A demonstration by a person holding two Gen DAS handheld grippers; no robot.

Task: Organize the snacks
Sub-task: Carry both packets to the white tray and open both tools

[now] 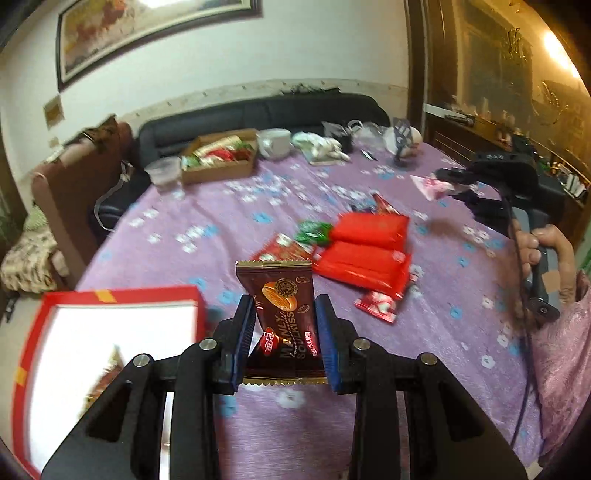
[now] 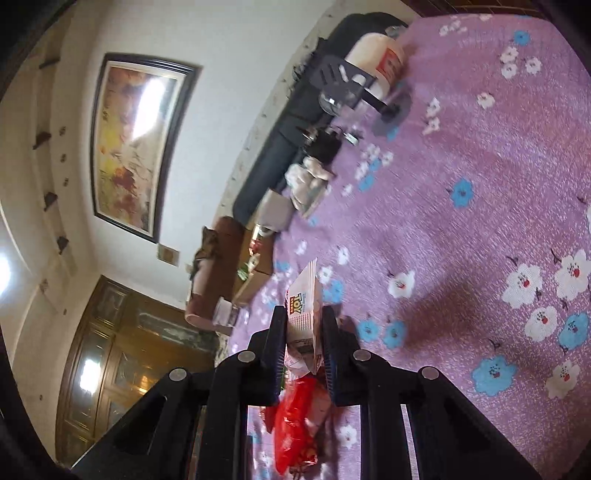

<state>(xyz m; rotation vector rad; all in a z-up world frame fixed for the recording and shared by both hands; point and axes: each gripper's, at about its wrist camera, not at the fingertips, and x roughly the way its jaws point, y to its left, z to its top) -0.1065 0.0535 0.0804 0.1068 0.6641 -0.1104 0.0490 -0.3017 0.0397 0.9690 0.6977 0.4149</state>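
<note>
This is a lived-in home sitting room. A large framed landscape painting hangs on the white wall above a long black leather sofa. A table under a purple cloth printed with white and blue flowers carries household clutter, among it a white ceramic bowl. A dark carved wooden cabinet with glass doors holds ornaments.
</note>
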